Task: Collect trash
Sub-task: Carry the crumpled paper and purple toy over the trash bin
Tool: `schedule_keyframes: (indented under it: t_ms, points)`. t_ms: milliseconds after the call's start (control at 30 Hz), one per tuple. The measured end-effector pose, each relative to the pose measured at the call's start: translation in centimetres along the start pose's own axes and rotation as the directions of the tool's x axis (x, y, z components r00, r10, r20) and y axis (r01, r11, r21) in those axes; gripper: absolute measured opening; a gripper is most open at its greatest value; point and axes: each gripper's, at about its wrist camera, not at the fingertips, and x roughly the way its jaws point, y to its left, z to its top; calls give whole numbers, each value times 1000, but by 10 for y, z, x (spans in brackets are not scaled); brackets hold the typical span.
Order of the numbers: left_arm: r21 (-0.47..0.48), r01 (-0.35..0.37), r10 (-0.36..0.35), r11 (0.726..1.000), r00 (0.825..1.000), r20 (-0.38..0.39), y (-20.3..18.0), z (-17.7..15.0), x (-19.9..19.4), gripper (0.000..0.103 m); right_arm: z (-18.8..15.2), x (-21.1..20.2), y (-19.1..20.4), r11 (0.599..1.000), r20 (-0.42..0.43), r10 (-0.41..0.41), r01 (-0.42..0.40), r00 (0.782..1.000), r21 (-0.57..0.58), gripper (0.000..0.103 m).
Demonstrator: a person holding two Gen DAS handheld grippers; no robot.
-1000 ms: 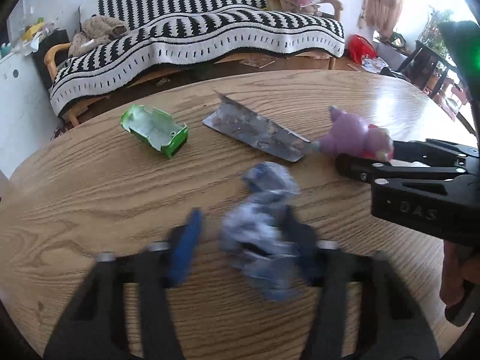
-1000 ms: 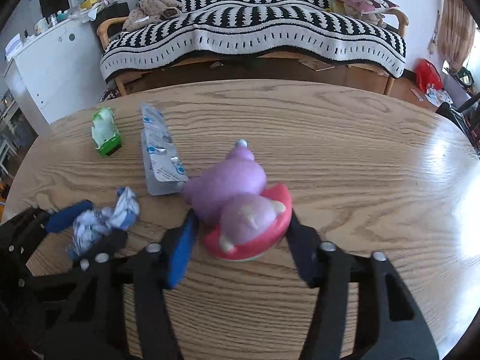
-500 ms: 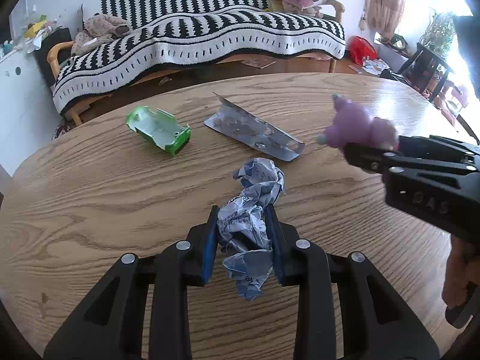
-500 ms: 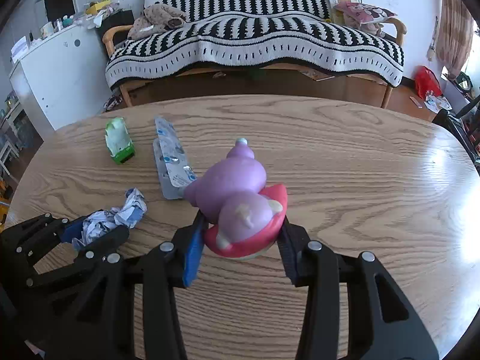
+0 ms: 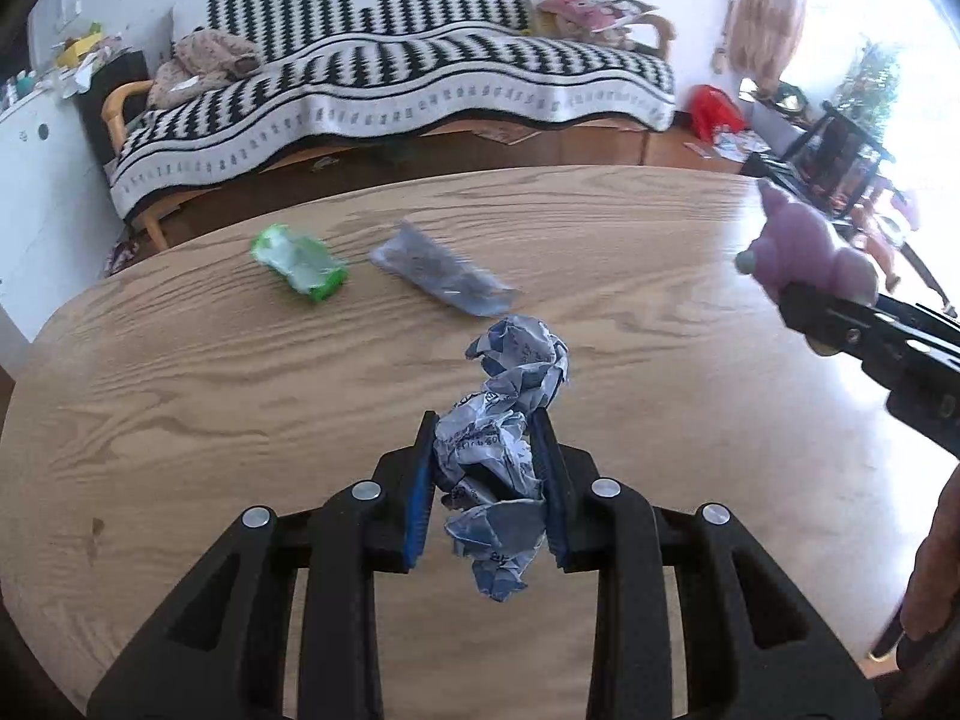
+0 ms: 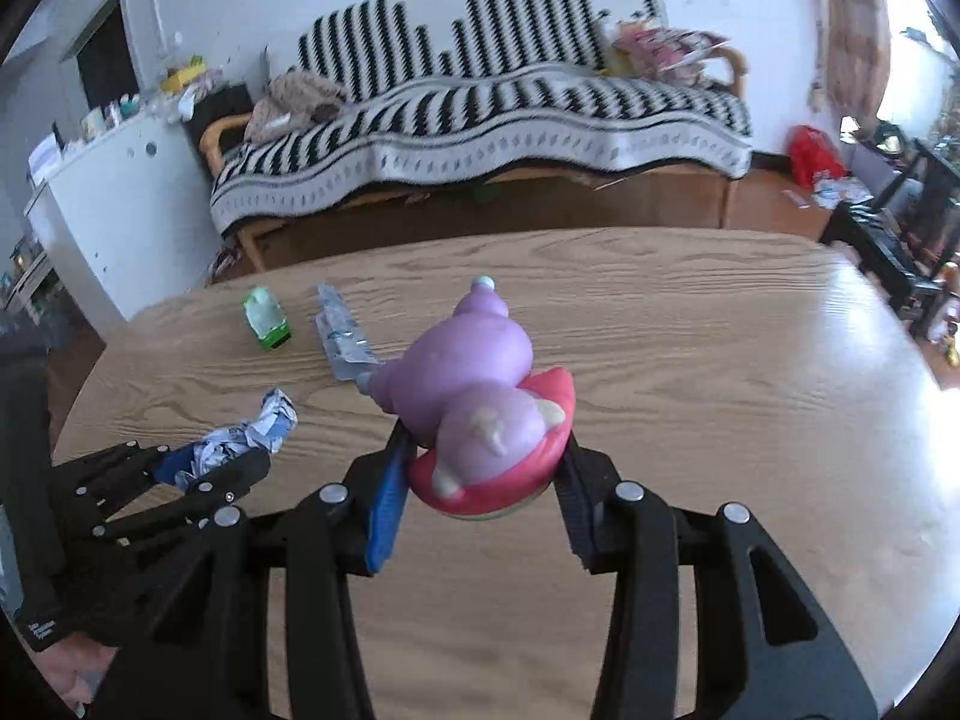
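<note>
My left gripper (image 5: pixel 485 468) is shut on a crumpled blue-and-white paper wad (image 5: pixel 510 408) and holds it above the wooden table (image 5: pixel 180 420). The wad also shows in the right wrist view (image 6: pixel 252 435). My right gripper (image 6: pixel 480 468) is shut on a purple-and-pink toy figure (image 6: pixel 480 396), lifted off the table; the toy shows at the right of the left wrist view (image 5: pixel 804 252). A crushed green carton (image 5: pixel 300 261) and a silver blister pack (image 5: pixel 444 279) lie on the table beyond both grippers.
A couch with a black-and-white striped blanket (image 5: pixel 390 78) stands behind the table. A white cabinet (image 6: pixel 114 216) is at the left. Dark chairs (image 5: pixel 840 150) and a red bag (image 5: pixel 714 111) are on the floor at the right.
My left gripper closed on the paper wad and lifted it. My right gripper closed on the toy and raised it off the table.
</note>
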Motion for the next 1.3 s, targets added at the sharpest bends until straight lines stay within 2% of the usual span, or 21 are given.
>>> schedule_keyframes:
  t_ms: [233, 367, 467, 600, 700, 767, 933, 1000, 1100, 1233, 1267, 1300]
  points:
    - [121, 150, -151, 981, 988, 0, -89, -19, -47, 30, -47, -108, -75, 990, 51, -107, 102, 993, 94, 45]
    - [191, 226, -230, 955, 973, -4, -150, -29, -70, 30, -78, -168, -129, 968, 60, -195, 182, 979, 176, 45]
    - [240, 281, -287, 929, 958, -10, -199, -32, -85, 30, -111, -212, -173, 936, 54, -272, 251, 961, 247, 45]
    - [308, 360, -371, 881, 928, -22, -271, -41, -106, 30, -164, -266, -234, 875, 28, -371, 340, 928, 344, 45]
    - [370, 441, -452, 818, 890, -60, -337, -62, -120, 30, -202, -300, -272, 821, -1, -443, 407, 896, 400, 45]
    - [397, 478, -484, 784, 870, -92, -370, -77, -122, 30, -233, -324, -297, 782, -23, -478, 437, 878, 445, 45]
    - [450, 561, -537, 695, 821, -193, -458, -126, -118, 30, -291, -361, -340, 701, -68, -533, 485, 843, 523, 46]
    - [460, 582, -549, 671, 806, -220, -482, -141, -115, 30, -312, -372, -353, 673, -87, -545, 497, 834, 547, 46]
    - [461, 629, -570, 626, 773, -280, -514, -173, -103, 30, -339, -380, -365, 640, -112, -558, 512, 823, 573, 46]
    - [468, 652, -571, 596, 754, -325, -529, -208, -79, 30, -374, -373, -373, 612, -158, -547, 521, 822, 595, 46]
    - [472, 649, -562, 597, 758, -332, -531, -215, -73, 30, -384, -368, -374, 607, -172, -540, 524, 824, 598, 46]
    - [465, 643, -544, 609, 765, -345, -531, -220, -65, 30, -390, -364, -376, 604, -184, -535, 525, 825, 600, 46]
